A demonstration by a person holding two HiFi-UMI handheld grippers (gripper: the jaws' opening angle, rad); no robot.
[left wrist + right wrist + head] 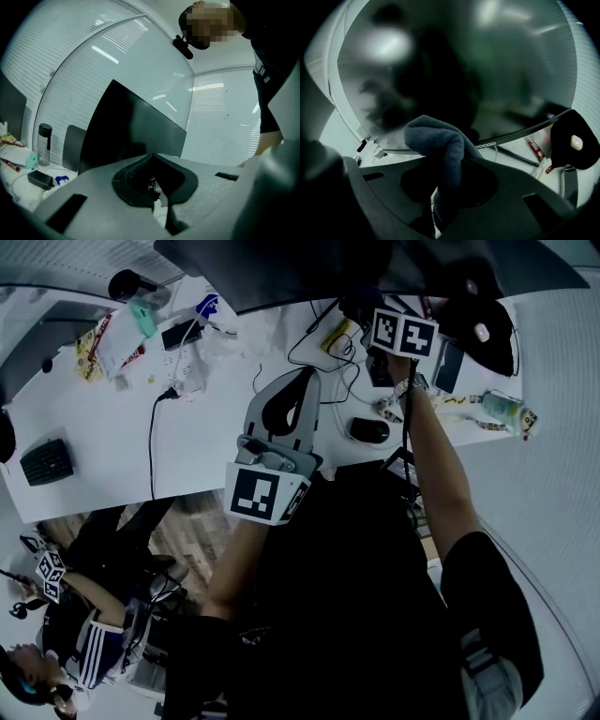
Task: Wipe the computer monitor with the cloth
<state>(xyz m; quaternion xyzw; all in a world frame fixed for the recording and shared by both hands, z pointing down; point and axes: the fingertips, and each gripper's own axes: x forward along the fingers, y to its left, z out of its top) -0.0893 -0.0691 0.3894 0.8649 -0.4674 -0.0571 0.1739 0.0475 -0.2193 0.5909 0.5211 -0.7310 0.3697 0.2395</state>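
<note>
The dark curved monitor (309, 268) stands at the back of the white desk (103, 427). In the right gripper view its glossy screen (454, 70) fills most of the picture. My right gripper (445, 187) is shut on a dark grey cloth (440, 140), whose bunched end rises right in front of the screen's lower edge. In the head view the right gripper (375, 315) reaches up under the monitor. The left gripper (302, 381) hovers over the desk's middle, shut and holding nothing. Its own view shows the left gripper (154, 187) pointing towards the monitor (126, 131).
On the desk lie a black mouse (368, 430), a power strip (183, 367), tangled cables (328, 357), a small black keypad (47, 461) and a bottle (502, 409). A black padded item (483, 329) sits right of the monitor. Another person (84, 634) sits at the lower left.
</note>
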